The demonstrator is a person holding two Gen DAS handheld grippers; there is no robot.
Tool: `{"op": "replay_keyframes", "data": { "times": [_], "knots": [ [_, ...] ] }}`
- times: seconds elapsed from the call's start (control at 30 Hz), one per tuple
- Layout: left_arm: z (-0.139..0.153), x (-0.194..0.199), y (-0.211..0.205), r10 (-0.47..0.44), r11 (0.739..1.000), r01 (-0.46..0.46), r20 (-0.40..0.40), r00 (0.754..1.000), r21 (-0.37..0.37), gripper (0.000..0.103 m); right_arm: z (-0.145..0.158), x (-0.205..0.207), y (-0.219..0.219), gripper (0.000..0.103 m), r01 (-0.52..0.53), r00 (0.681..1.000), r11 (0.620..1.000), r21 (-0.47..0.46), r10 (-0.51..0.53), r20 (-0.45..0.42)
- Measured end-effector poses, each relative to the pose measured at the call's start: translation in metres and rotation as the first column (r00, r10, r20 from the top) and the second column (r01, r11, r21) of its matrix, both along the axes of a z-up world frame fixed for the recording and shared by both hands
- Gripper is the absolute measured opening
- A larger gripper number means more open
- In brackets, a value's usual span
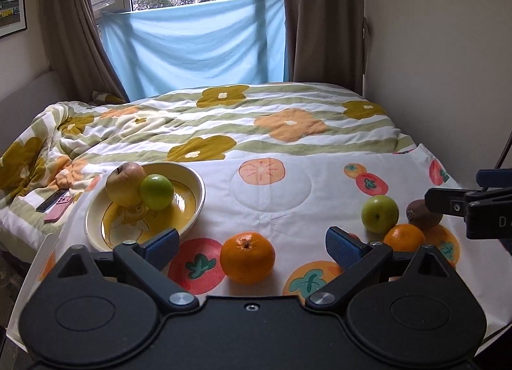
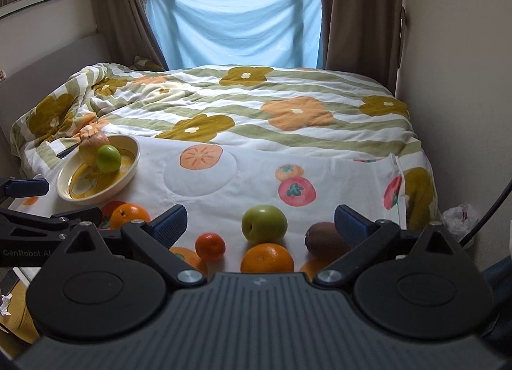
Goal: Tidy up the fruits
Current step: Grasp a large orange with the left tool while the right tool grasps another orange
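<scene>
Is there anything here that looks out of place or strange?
Yes. Two phones lie on the rumpled blanket left of the bowl, unrelated to the fruit. The pale apple in the bowl looks dull and blotchy. Nothing is spilled.

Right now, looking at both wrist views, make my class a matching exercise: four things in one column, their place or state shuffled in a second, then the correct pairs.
Column 1
1. yellowish apple
2. kiwi
3. pink phone
4. left gripper

Column 2
A. on the bed quilt, left of the bowl
B. open, an orange between its fingers
C. inside the yellow bowl
D. on the fruit-print cloth, right of a green apple

Pairs: 1-C, 2-D, 3-A, 4-B
</scene>
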State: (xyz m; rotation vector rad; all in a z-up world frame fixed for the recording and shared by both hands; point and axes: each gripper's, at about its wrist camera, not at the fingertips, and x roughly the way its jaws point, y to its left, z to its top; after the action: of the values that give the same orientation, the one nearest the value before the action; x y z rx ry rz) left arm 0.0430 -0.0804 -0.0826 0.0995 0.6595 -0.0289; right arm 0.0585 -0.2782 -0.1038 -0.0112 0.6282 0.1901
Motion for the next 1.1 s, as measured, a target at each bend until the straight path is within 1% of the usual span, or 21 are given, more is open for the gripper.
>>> {"op": "replay_keyframes", "data": {
  "times": [0.13,0.27,0.4,0.47,0.5,0.57,0.63,0.7,0.77,0.8,0.83,0.87,1.0,1.1],
  "knots": [
    [-0.034,0.017,0.0,0.02,1.0,-0.02,-0.026,0.999,0.023,0.1,-0.034,0.003,-0.004,0.103,0.034,0.999,0.999,0.001,-0.034,-0.018],
    [-0.06,0.032,-0.006,0.037,0.998,-0.035,-0.03,0.999,0.061,0.1,-0.066,0.006,-0.005,0.103,0.051,0.998,0.999,-0.008,-0.051,-0.02],
    [-0.078,0.046,-0.004,0.033,0.999,-0.031,-0.064,0.997,0.036,0.098,-0.085,0.014,0.0,0.103,0.044,0.998,0.999,-0.021,-0.045,-0.045],
    [-0.083,0.052,-0.004,0.04,0.999,-0.036,-0.078,0.996,0.041,0.097,-0.09,0.017,0.002,0.103,0.041,0.998,0.999,-0.022,-0.042,-0.052],
    [-0.085,0.053,-0.004,0.042,0.998,-0.038,-0.08,0.996,0.047,0.094,-0.092,0.018,0.003,0.103,0.041,0.998,0.999,-0.027,-0.043,-0.056],
    [-0.087,0.058,-0.004,0.053,0.997,-0.048,-0.082,0.995,0.059,0.091,-0.096,0.02,0.005,0.103,0.037,0.997,0.999,-0.033,-0.039,-0.063],
    [-0.088,0.061,-0.001,0.063,0.997,-0.058,-0.088,0.994,0.058,0.089,-0.099,0.022,0.006,0.103,0.033,0.997,0.999,-0.036,-0.035,-0.068],
    [-0.091,0.065,0.001,0.068,0.996,-0.063,-0.101,0.993,0.057,0.083,-0.101,0.023,0.007,0.103,0.023,0.997,0.999,-0.034,-0.025,-0.075],
    [-0.095,0.067,0.002,0.069,0.996,-0.063,-0.12,0.99,0.058,0.081,-0.1,0.023,0.006,0.103,0.016,0.997,1.0,-0.025,-0.018,-0.075],
    [-0.096,0.067,0.002,0.064,0.997,-0.058,-0.124,0.99,0.052,0.077,-0.1,0.022,0.007,0.103,0.014,0.997,1.0,-0.028,-0.016,-0.075],
    [-0.096,0.066,0.004,0.055,0.998,-0.052,-0.121,0.991,0.03,0.074,-0.1,0.023,0.007,0.103,0.013,0.997,0.999,-0.034,-0.016,-0.077],
    [-0.096,0.066,0.005,0.041,0.999,-0.041,-0.123,0.992,0.005,0.067,-0.1,0.023,0.008,0.103,0.012,0.997,0.999,-0.04,-0.015,-0.08],
    [-0.095,0.065,0.003,0.037,0.999,-0.036,-0.121,0.992,0.008,0.066,-0.099,0.026,0.009,0.102,0.01,0.996,0.999,-0.051,-0.014,-0.09],
    [-0.095,0.063,0.004,0.037,0.999,-0.037,-0.122,0.992,0.002,0.066,-0.1,0.029,0.008,0.097,0.012,0.995,0.998,-0.055,-0.017,-0.099]
  ]
}}
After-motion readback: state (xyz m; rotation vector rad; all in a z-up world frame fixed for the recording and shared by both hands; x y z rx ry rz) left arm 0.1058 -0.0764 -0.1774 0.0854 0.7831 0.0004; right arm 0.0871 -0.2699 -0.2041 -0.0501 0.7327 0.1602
